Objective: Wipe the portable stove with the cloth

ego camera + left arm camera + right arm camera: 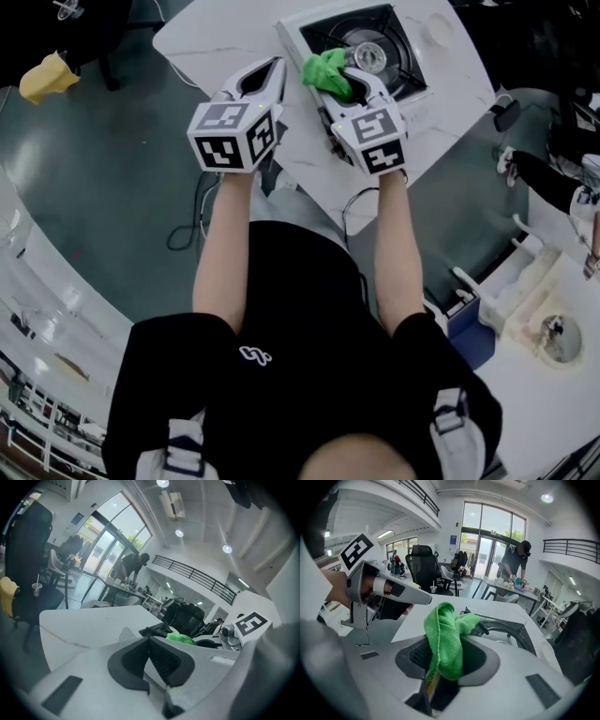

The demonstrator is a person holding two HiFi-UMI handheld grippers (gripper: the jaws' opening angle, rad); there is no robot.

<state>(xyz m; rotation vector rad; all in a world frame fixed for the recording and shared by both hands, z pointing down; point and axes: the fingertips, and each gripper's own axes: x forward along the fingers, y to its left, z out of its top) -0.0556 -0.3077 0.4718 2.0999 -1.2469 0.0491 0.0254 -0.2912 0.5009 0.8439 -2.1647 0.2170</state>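
Open tabletop (211,39) left of stove (396,37); cloth (326,70) at its near corner.

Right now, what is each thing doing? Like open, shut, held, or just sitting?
green cloth: bunched up, pinched in the right gripper
right gripper: shut on the green cloth
left gripper: shut, holding nothing
portable stove: flat on the white table, no pot on it
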